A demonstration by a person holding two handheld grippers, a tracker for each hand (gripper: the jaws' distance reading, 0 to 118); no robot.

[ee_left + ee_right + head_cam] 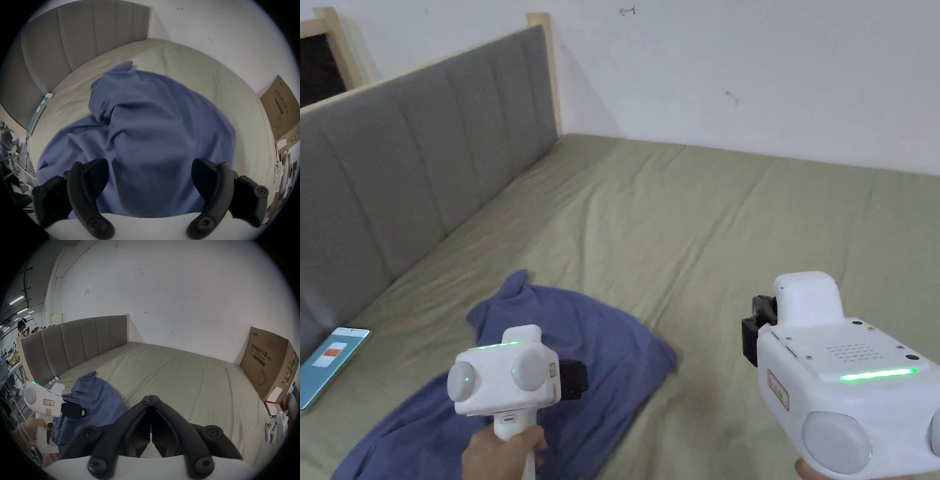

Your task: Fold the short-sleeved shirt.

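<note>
Left gripper (150,175) spread over crumpled shirt (146,129); right gripper (151,398) pressed together; phone (328,365), box (269,363) nearby.

L gripper (150,173) agape, R gripper (151,396) closed

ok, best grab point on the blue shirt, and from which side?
Likely the pointed corner at the far end of the shirt: it sticks up off the bed, bare sheet around it. Bring the open left gripper down from above.
</note>
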